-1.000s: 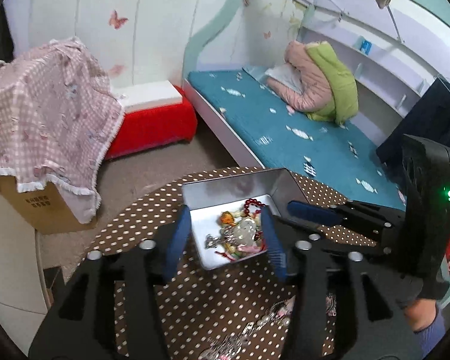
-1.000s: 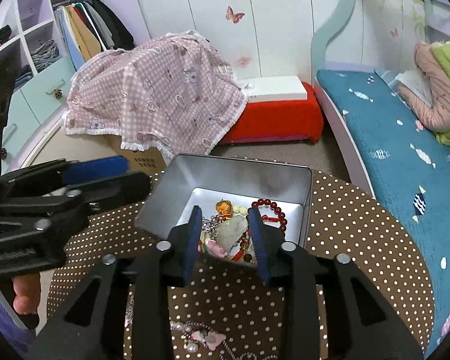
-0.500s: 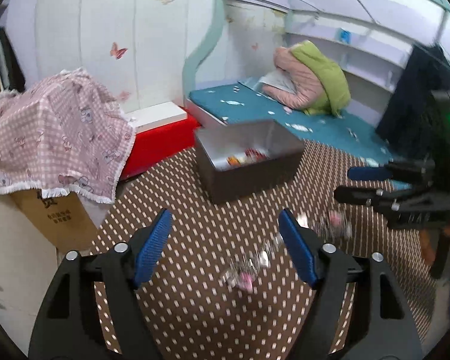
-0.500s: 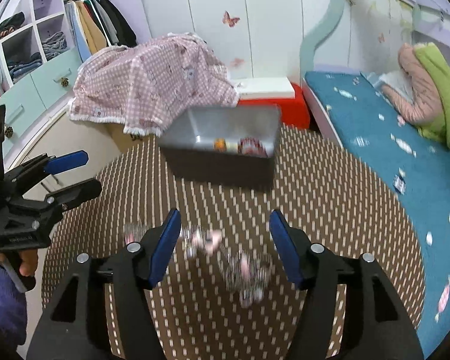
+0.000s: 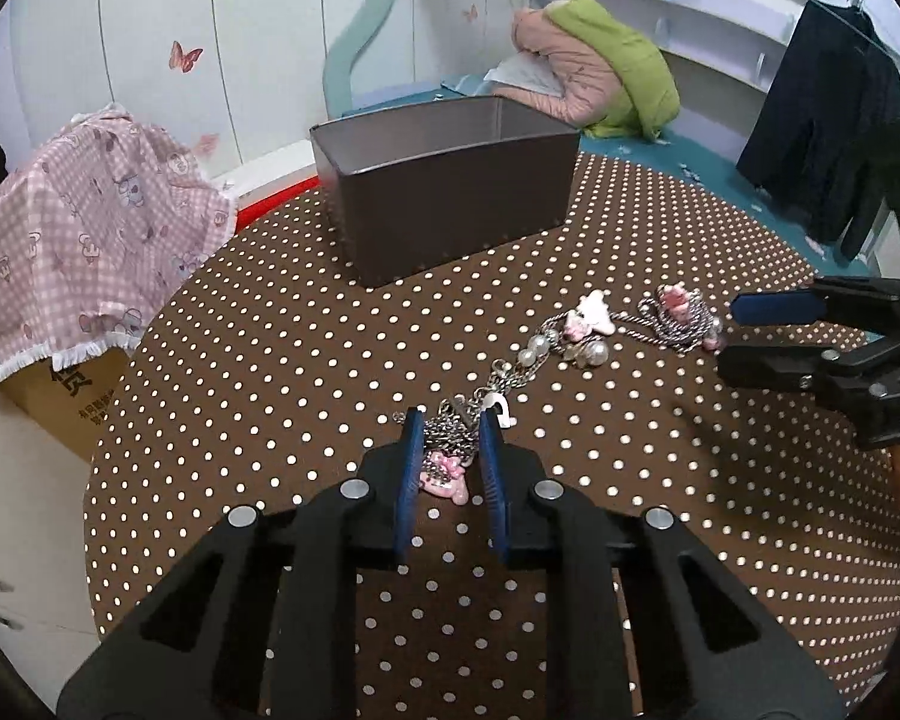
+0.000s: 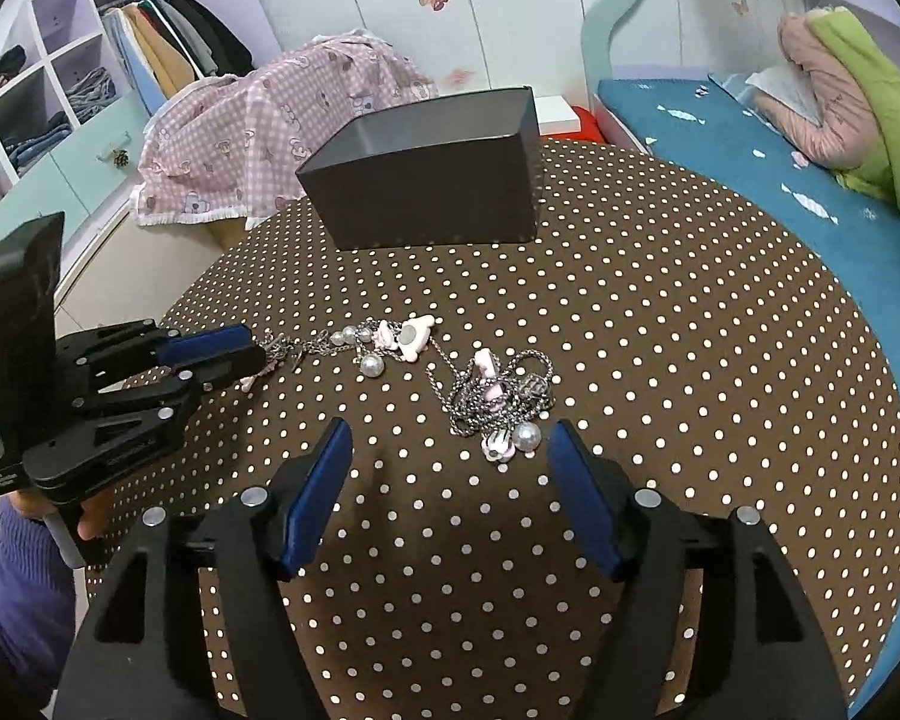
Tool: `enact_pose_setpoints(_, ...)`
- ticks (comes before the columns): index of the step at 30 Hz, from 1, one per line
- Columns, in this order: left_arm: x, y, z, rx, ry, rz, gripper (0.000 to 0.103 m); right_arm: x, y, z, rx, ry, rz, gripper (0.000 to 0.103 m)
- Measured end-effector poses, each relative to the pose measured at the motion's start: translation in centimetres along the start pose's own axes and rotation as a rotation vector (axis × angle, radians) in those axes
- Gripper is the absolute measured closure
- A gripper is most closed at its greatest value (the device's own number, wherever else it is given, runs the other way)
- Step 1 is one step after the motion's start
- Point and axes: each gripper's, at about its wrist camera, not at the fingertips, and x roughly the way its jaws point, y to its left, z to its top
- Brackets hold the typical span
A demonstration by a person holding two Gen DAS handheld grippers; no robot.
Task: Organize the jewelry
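- We see the necklace lying stretched over the dotted tablecloth, a silver chain with pearls and pink charms, in front of the grey tin box.
- Its near left end, with a pink charm, lies between the blue pads of the left gripper; the jaws are closing around it, and we cannot tell if the pads already press on the chain.
- Its right end is a tangled bunch with a pearl, just beyond the tips of the right gripper, a little to the right of the middle.
- The right gripper's jaws are opening, wide apart, with only tablecloth between them.
- The tin box stands at the far side of the table, well apart from both grippers.
- A hand in a purple sleeve holds the left gripper.
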Motion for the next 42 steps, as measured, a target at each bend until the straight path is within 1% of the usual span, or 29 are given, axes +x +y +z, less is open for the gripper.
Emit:
enact_pose_setpoints(4, 0.2, 0.2, 0.0, -0.001, 0.002, -0.004, 0.084, 0.1, -0.2, -0.1, -0.001, 0.007, 0.002, 0.038)
enact_pose_setpoints(8, 0.4, 0.5, 0.4, 0.000, 0.010, -0.019, 0.092, 0.3, -0.1, -0.1, 0.000, 0.014, 0.007, 0.038)
enact_pose_setpoints(10, 0.4, 0.6, 0.5, 0.004, 0.013, -0.020, 0.094, 0.4, 0.0, -0.2, 0.000, 0.016, 0.008, 0.038)
enact_pose_setpoints(12, 0.4, 0.8, 0.6, -0.008, 0.017, -0.030, 0.094, 0.5, 0.0, -0.2, 0.003, 0.019, 0.007, 0.038)
enact_pose_setpoints(14, 0.1, 1.3, 0.8, -0.033, 0.008, -0.023, 0.095, 0.6, 0.1, -0.3, 0.000, 0.025, 0.006, 0.037)
enact_pose_setpoints(17, -0.7, 2.2, 1.1, -0.069, -0.012, -0.047, 0.095, 0.6, 0.3, -0.4, -0.004, 0.027, 0.005, 0.037)
enact_pose_setpoints(20, -2.1, 3.1, 1.4, -0.106, -0.042, -0.091, 0.095, 0.5, 0.6, -0.3, -0.008, 0.022, 0.005, 0.034)
enact_pose_setpoints(23, -3.8, 3.9, 1.9, -0.133, -0.073, -0.104, 0.095, 0.5, 0.9, -0.2, -0.011, 0.017, 0.008, 0.034)
enact_pose_setpoints(26, -5.8, 4.8, 2.4, -0.159, -0.121, -0.109, 0.095, 0.5, 1.5, 0.0, -0.017, 0.009, 0.023, 0.034)
enact_pose_setpoints(29, -8.2, 4.9, 2.7, -0.176, -0.171, -0.097, 0.095, 0.8, 2.8, 0.5, -0.039, 0.000, 0.039, 0.034)
enact_pose_setpoints(32, -10.0, 5.5, 3.1, -0.191, -0.210, -0.069, 0.095, 1.4, 4.4, 1.0, -0.071, -0.005, 0.073, 0.034)
enact_pose_setpoints(33, -10.6, 5.6, 3.1, -0.194, -0.222, -0.067, 0.100, 1.7, 5.0, 1.1, -0.086, -0.005, 0.083, 0.034)
enact_pose_setpoints(36, -12.6, 6.0, 3.0, -0.203, -0.254, -0.058, 0.101, 3.2, 7.6, 1.6, -0.146, 0.006, 0.117, 0.034)
enact_pose_setpoints(38, -14.0, 6.2, 2.8, -0.200, -0.280, -0.047, 0.101, 4.1, 8.7, 1.8, -0.176, 0.019, 0.120, 0.034)
enact_pose_setpoints(40, -14.9, 6.5, 2.6, -0.196, -0.293, -0.036, 0.101, 4.9, 9.9, 2.1, -0.211, 0.013, 0.120, 0.034)
enact_pose_setpoints(42, -15.0, 6.6, 2.4, -0.191, -0.286, -0.050, 0.101, 5.6, 10.9, 2.2, -0.242, 0.018, 0.094, 0.034)
